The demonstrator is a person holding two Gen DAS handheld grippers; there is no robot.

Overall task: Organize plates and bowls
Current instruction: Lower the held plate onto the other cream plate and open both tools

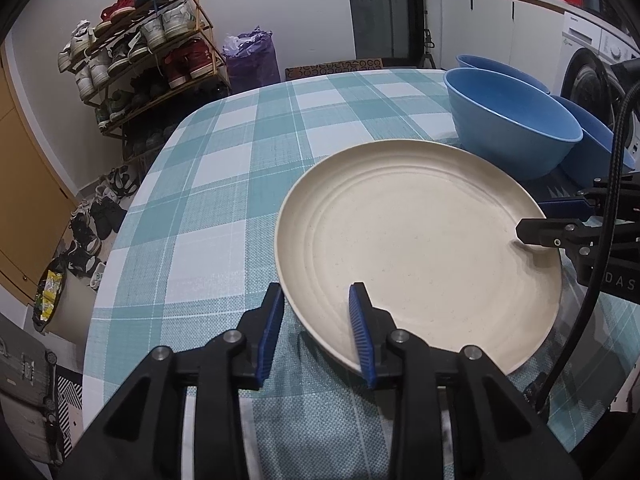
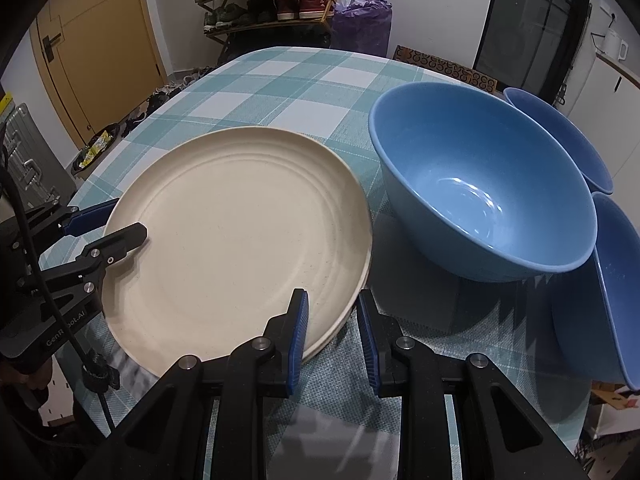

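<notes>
A cream plate (image 1: 420, 240) (image 2: 240, 220) lies on a second cream plate, whose rim (image 2: 362, 280) shows just below it on the checked table (image 1: 224, 168). My left gripper (image 1: 316, 316) (image 2: 124, 218) straddles the plate's near-left rim, one finger above and one below, with a loose gap, open. My right gripper (image 2: 332, 312) (image 1: 532, 216) holds the opposite rim, shut on the top plate. A large blue bowl (image 2: 480, 184) (image 1: 512, 128) stands upright just right of the plates.
Two more blue bowls (image 2: 560, 136) (image 2: 600, 300) crowd the big one, the nearer leaning on its side. The far and left parts of the tablecloth (image 2: 280, 80) are bare. A shoe rack (image 1: 140, 48), a purple bag (image 1: 252, 56) and a washing machine (image 1: 592, 64) stand beyond.
</notes>
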